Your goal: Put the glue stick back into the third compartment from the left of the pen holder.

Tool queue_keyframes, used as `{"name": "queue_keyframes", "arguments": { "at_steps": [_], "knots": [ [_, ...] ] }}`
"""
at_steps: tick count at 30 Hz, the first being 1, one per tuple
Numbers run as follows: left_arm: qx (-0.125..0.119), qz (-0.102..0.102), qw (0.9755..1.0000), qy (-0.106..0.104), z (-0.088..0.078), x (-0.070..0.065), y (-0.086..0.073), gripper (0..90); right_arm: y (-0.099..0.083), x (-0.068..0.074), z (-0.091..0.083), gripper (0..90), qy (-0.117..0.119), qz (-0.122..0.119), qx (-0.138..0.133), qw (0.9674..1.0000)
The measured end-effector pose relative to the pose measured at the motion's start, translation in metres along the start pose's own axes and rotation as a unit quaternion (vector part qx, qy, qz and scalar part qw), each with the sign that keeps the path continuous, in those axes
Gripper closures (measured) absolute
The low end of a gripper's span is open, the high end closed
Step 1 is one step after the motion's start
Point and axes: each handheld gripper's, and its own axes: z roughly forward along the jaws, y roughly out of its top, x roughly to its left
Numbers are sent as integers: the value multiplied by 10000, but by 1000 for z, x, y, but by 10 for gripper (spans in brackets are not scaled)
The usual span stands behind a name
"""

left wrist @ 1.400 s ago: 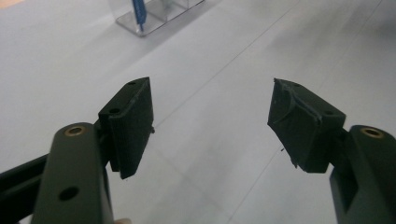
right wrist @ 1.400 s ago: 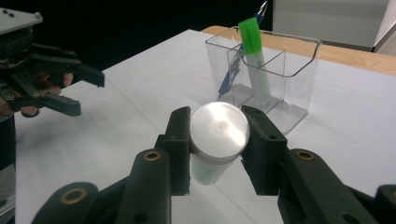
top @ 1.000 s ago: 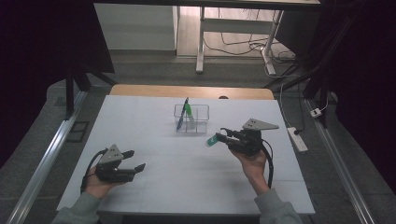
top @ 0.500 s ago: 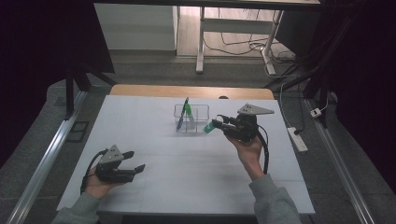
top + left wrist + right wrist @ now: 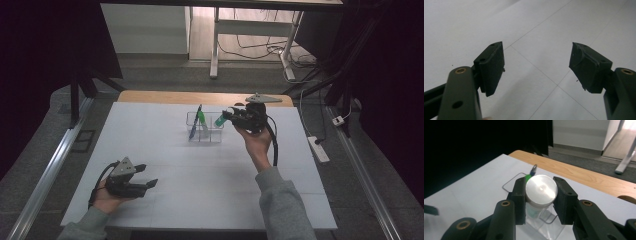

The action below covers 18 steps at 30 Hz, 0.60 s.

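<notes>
The right gripper (image 5: 228,116) is held up off the table in the person's right hand (image 5: 256,141), at about one o'clock from the table's centre in the high view, its jaws pointing toward nine o'clock. They are closed on a green marker (image 5: 220,120), both pads pressing the barrel from either side just below its end.

In the right gripper view the marker (image 5: 541,192) sits squarely between the two jaws, its flat silver end cap facing the camera and a pale barrel with some green dropping away beneath it. Its long axis therefore runs roughly along the line of sight in that view; in the high view its green part projects from the jaw tips, slanting toward seven o'clock. It hangs just at three o'clock of a clear compartmented holder (image 5: 205,127), close above the holder's right-hand rim; whether it touches that rim cannot be told.

The holder stands on the white table (image 5: 150,150) and contains a blue pen (image 5: 195,121) leaning toward one o'clock and a second green marker (image 5: 202,118) beside it.

The left gripper (image 5: 141,176) rests low at seven o'clock of the table, well apart from the holder. Its jaws stand wide apart with bare table surface between them.

No brand, label or legible writing can be made out on the marker, pen or holder.
</notes>
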Motion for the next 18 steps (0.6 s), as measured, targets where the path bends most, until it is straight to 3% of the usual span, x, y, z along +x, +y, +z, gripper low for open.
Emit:
{"name": "queue_keyframes", "arguments": {
  "at_steps": [4, 8, 11, 14, 18],
  "knots": [
    [-9, -6, 10000, -12, -1, 1, 0, 279, 3, -4, 11, 646, -72, 2, 84, 9999],
    [-20, -36, 10000, -19, -1, 2, -1, 280, 5, -4, 25, 644, -319, -266, 318, 9986],
    [2, -24, 10000, -6, -1, 2, -2, 280, 4, -6, 32, 597, -359, -307, 349, 9983],
    [-4, -44, 10000, 6, -2, 3, -2, 280, 2, -7, 31, 518, -270, -163, 320, 9990],
    [-7, -43, 10000, 20, -2, 2, -2, 280, -4, -6, 22, 466, -259, -240, 297, 9989]
  ]
}}
